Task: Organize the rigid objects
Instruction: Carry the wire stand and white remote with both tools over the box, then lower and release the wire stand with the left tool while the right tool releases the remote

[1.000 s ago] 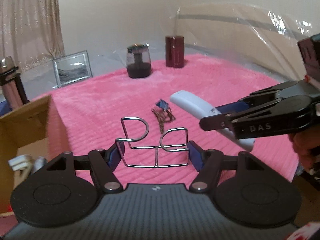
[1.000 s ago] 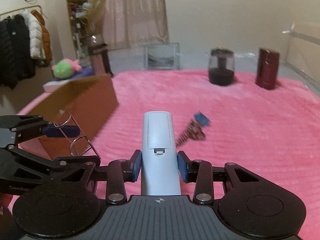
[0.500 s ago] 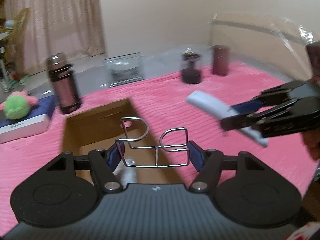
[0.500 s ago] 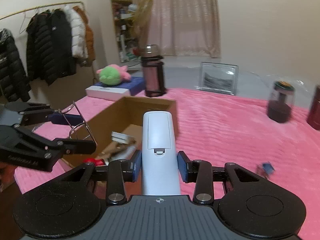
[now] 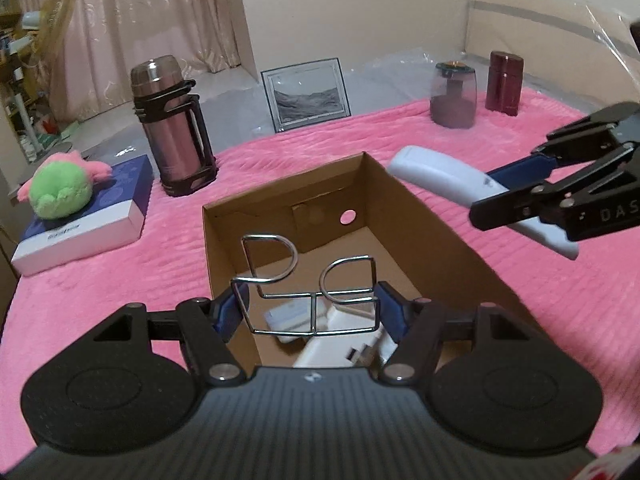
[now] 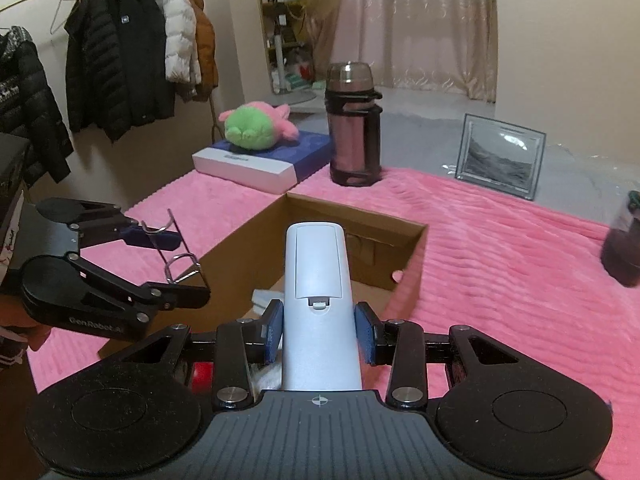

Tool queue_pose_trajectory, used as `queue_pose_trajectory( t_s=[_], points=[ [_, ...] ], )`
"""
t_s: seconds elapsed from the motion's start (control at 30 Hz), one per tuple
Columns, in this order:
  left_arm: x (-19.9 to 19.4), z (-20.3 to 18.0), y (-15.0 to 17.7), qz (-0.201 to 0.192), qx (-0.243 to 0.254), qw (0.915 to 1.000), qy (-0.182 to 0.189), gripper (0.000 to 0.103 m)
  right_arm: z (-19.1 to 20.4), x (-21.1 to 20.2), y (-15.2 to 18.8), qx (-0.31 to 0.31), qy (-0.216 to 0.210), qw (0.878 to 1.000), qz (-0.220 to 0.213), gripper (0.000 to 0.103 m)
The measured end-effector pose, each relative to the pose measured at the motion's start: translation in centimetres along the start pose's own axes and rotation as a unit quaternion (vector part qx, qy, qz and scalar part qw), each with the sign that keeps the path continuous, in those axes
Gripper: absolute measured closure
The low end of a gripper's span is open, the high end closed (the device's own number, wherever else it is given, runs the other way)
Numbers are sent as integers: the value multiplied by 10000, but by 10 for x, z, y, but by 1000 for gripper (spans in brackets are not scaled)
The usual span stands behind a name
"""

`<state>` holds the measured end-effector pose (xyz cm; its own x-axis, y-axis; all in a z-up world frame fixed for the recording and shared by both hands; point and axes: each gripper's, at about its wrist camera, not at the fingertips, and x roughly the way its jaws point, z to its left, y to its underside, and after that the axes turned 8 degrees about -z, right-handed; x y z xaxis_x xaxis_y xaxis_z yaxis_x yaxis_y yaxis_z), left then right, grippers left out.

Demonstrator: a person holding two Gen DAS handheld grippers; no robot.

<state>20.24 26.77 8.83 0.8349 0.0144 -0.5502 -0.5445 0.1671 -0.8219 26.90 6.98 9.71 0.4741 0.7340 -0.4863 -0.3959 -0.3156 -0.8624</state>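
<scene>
Nearest us, our left gripper [image 5: 310, 312] is clamped on a wire rack [image 5: 308, 284], its blue pads pressing the rack's two sides, and it hangs over the open cardboard box [image 5: 424, 232]. Our right gripper [image 6: 318, 330] is clamped on a pale remote [image 6: 318, 280], back side up, whose far end reaches over the box's near part. In the left wrist view the remote juts over the box's right wall. Inside the box, below the rack, we see several white items [image 5: 340, 344]; what they are we cannot tell. In the right wrist view a red thing [image 6: 202, 372] shows low between the gripper's arms. The box sits on a pink blanket [image 5: 540, 288]. Beyond the box, to its left, a plush toy [image 5: 60, 188] lies on a flat blue and white box [image 5: 80, 216], and a steel flask [image 5: 172, 128] stands just beside it. Farther back a framed picture [image 5: 308, 94] leans upright at the blanket's far edge. To the right stand a dark glass jar [image 5: 454, 94] and a maroon canister [image 5: 504, 82], near each other. In the right wrist view, coats [image 6: 120, 60] hang on a rail by the wall, and a curtain [image 6: 416, 20] closes the far end.
</scene>
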Motion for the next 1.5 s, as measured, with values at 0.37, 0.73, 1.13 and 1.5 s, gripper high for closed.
queue_pose_trajectory(
  t_s=[0.37,0.73,1.13,1.5],
  points=[
    [82,27,-18,375,631,9962,476,38,-15,88,-28,-290,108,9970,706,68],
    [140,42,-17,844,1131,9854,950,38,-22,138,-29,-646,229,9901,1226,68],
    [169,47,-8,1263,1231,9782,1099,38,-16,167,-28,-603,369,9857,1528,68],
    [185,40,-3,1416,1438,9736,1066,38,-17,187,-18,-779,392,9806,1755,68]
  ],
)
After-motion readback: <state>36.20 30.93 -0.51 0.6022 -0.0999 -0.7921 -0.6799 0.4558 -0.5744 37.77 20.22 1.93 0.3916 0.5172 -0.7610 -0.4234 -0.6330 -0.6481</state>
